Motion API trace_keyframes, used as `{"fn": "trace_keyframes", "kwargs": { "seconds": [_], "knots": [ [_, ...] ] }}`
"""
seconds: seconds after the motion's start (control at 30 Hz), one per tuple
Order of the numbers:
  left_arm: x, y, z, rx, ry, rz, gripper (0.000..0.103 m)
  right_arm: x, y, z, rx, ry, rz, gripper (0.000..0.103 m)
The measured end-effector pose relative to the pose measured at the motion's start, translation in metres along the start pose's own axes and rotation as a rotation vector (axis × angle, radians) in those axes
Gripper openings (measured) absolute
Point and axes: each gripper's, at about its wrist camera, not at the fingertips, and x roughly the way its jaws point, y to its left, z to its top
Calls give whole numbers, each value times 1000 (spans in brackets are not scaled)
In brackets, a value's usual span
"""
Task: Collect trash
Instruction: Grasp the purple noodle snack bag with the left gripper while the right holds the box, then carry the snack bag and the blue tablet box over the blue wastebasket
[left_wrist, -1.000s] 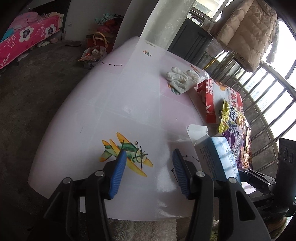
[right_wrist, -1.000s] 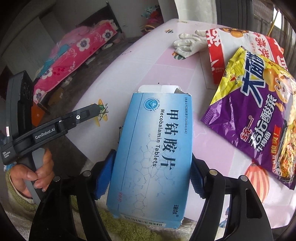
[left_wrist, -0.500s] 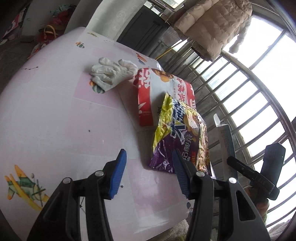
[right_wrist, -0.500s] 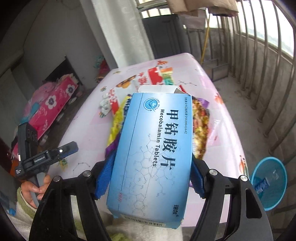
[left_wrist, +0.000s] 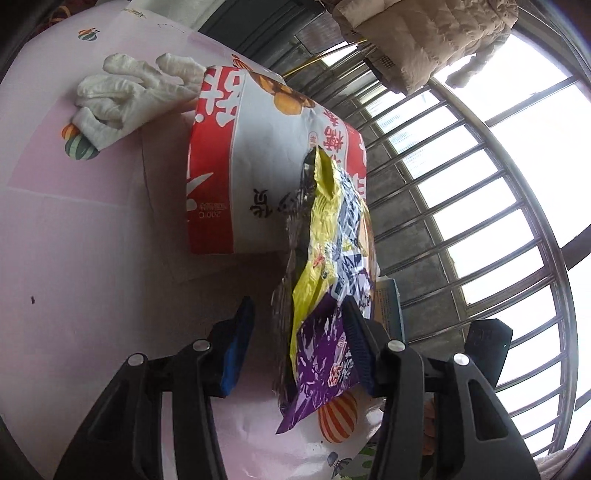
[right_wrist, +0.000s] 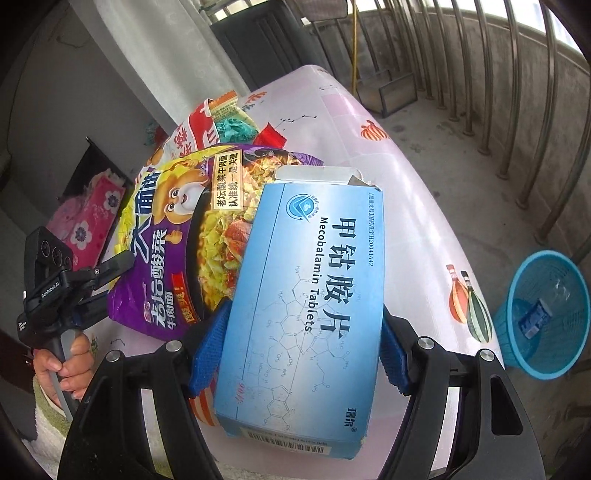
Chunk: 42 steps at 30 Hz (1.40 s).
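A purple and yellow noodle bag (left_wrist: 325, 280) lies on the pink table (left_wrist: 74, 258), overlapping a red and white snack bag (left_wrist: 258, 166). My left gripper (left_wrist: 297, 306) is closing around the purple bag's near corner. Its right pad is at the bag and its left pad (left_wrist: 236, 343) stands clear of it. My right gripper (right_wrist: 303, 317) is shut on a blue tablet box (right_wrist: 306, 295), held above the table's near edge. In the right wrist view, the left gripper (right_wrist: 118, 282) sits at the purple bag (right_wrist: 166, 240), gripped by a person's hand (right_wrist: 70, 362).
A white glove (left_wrist: 122, 96) lies beyond the snack bag. A blue mesh waste basket (right_wrist: 539, 314) stands on the floor off the table's right side with a small blue box in it. Window bars (left_wrist: 480, 221) and a hanging coat (left_wrist: 424, 37) are behind the table.
The left gripper swung right across the table from the plane print to the purple bag, which now sits between its narrowing jaws. The right gripper turned with the box; the basket came into view.
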Motion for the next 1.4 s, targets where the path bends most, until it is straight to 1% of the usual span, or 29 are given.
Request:
{"fn": "trace_keyframes", "kwargs": {
  "seconds": [0.07,0.1,0.17,0.2,0.23,0.33,0.37,0.47,0.73,1.03,1.17,1.4],
  "knots": [
    [-2,-10,-4,27,0,-26,39,-1,0,0,0,1,2,68],
    [-3,-15,-5,40,-2,-34,37,-2,2,0,-4,0,1,68],
    [-5,-26,-8,70,-8,-42,29,-1,1,0,-5,-2,4,68],
    [-4,-31,-10,87,-13,-40,28,0,0,1,0,-4,8,68],
    [-4,-36,-12,108,-19,-27,25,2,-1,1,4,-6,13,68],
    [7,-48,-16,159,-7,62,14,-1,-5,1,29,-13,26,68],
    [10,-50,-18,164,-7,71,11,-3,-7,1,36,-16,26,68],
    [12,-55,-21,164,-15,46,5,-14,-10,2,50,-36,24,68],
    [-8,-92,-26,237,-90,-40,2,-68,-18,12,68,-149,4,68],
    [-52,-127,-34,298,-210,-124,1,-126,-10,26,65,-274,25,68],
    [-65,-134,-39,313,-238,-146,1,-139,-1,22,56,-305,28,68],
    [-74,-138,-41,313,-254,-165,1,-145,5,13,53,-325,21,68]
  ]
}}
